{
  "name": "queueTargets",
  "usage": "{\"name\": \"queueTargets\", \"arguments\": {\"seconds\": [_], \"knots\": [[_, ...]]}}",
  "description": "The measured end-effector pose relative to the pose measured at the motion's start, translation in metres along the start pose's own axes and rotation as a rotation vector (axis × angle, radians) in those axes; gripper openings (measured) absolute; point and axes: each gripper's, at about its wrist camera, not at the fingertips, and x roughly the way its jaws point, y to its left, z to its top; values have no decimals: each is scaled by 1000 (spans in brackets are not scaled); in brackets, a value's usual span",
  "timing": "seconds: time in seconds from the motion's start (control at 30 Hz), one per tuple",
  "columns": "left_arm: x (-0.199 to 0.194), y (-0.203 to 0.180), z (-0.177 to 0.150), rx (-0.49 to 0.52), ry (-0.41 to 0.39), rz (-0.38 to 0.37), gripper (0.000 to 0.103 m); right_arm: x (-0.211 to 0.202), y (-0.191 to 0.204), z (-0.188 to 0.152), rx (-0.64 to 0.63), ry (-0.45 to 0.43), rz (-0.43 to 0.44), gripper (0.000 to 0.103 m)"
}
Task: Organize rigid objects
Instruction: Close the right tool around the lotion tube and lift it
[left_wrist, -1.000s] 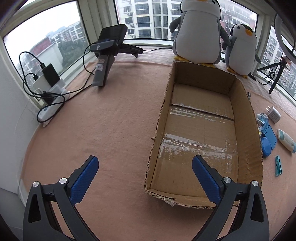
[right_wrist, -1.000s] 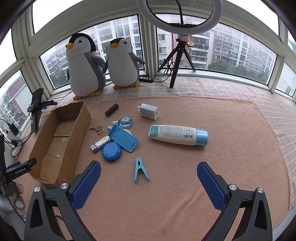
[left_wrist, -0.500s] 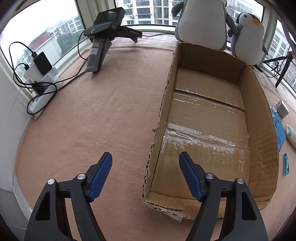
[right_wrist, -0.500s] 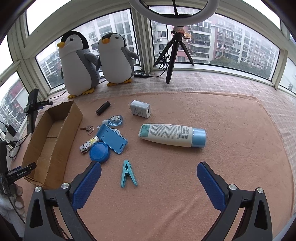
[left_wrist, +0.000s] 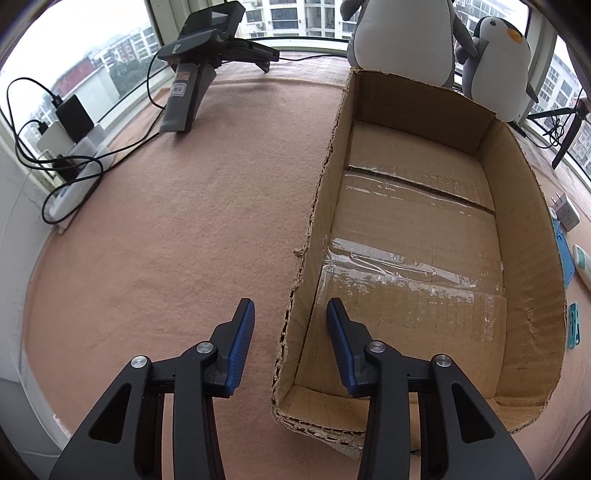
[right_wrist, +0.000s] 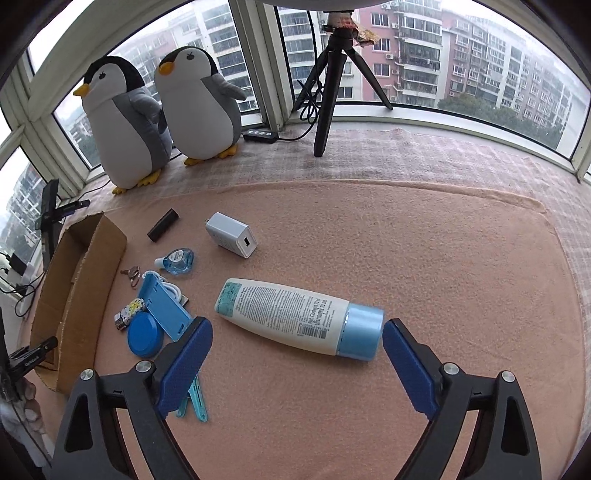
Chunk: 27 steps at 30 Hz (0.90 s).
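An open cardboard box (left_wrist: 524, 258) lies empty on the pink mat, also seen as the box (right_wrist: 79, 295) in the right wrist view. My left gripper (left_wrist: 291, 339) is open and narrow, straddling the box's near left wall without touching it. My right gripper (right_wrist: 297, 365) is open wide, just short of a white bottle (right_wrist: 284, 314) with a blue cap (right_wrist: 360, 330) lying on its side. Left of the bottle lie a blue case (right_wrist: 164, 312), a blue round lid (right_wrist: 144, 334), a teal clothespin (right_wrist: 194, 400) partly under my left finger, a white charger (right_wrist: 231, 240), a black tube (right_wrist: 162, 229), a small blue dropper bottle (right_wrist: 177, 261) and keys (right_wrist: 132, 275).
Two plush penguins (right_wrist: 162, 110) stand by the window behind the box. A black tripod (right_wrist: 328, 92) and a power strip (right_wrist: 260, 136) sit at the back. A black stand (left_wrist: 199, 74) and cabled chargers (left_wrist: 66, 147) are left of the box. A hand (right_wrist: 22, 402) shows at the far left.
My left gripper narrowed and moved forward until its fingers straddle the box's left wall. My right gripper moved forward and lower, close to the white bottle, staying open.
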Motion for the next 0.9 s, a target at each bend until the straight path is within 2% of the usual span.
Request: {"name": "queueTargets", "arguments": {"seconds": [0.4,0.53,0.77,0.9], "knots": [[1,-3,2,7,0,30,39,58,-41,33,115,142,141,91],[1,-4,2,13,-1,36,38,65,-43,31,129,185,181,82],[1,-4,3,12,-3,32,37,58,-30,17,89,222,217,80],[1,-4,3,14,-4,28,37,52,-20,8,47,225,197,80]]}}
